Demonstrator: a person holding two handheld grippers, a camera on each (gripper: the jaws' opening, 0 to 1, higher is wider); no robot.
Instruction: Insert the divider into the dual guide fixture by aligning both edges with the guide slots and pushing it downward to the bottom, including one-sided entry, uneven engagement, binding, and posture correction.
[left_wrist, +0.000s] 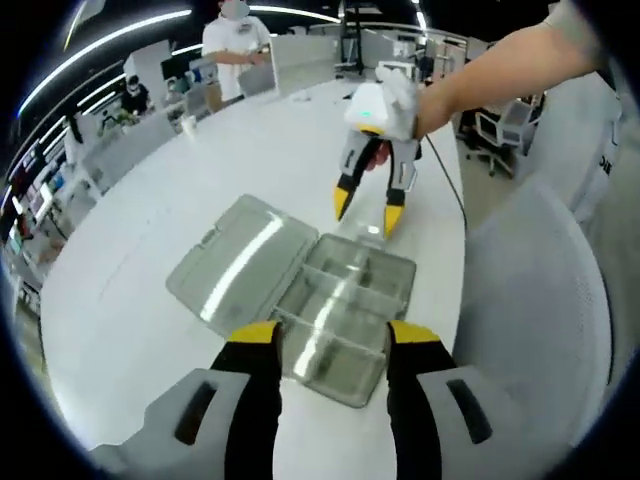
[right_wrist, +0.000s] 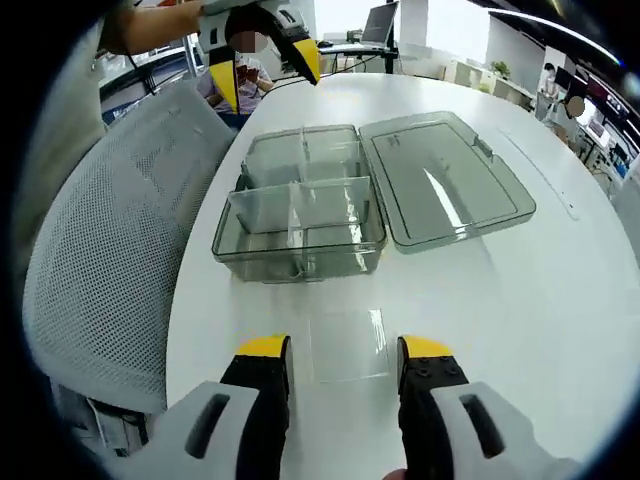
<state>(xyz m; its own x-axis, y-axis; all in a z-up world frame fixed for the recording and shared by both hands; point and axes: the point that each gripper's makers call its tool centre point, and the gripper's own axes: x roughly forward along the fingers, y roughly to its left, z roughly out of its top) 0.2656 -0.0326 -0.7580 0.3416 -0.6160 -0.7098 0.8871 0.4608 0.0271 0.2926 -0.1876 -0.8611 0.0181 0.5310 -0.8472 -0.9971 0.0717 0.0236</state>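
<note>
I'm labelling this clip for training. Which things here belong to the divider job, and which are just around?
Belongs to the job:
clear compartment box with its open lid
loose clear divider lying flat on the table
left gripper, open
right gripper, open

Just around:
white table
grey mesh chair
people in the background

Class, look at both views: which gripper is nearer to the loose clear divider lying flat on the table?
Right. The right gripper hangs just above the divider, jaws either side; the left gripper is beyond the box.
</note>
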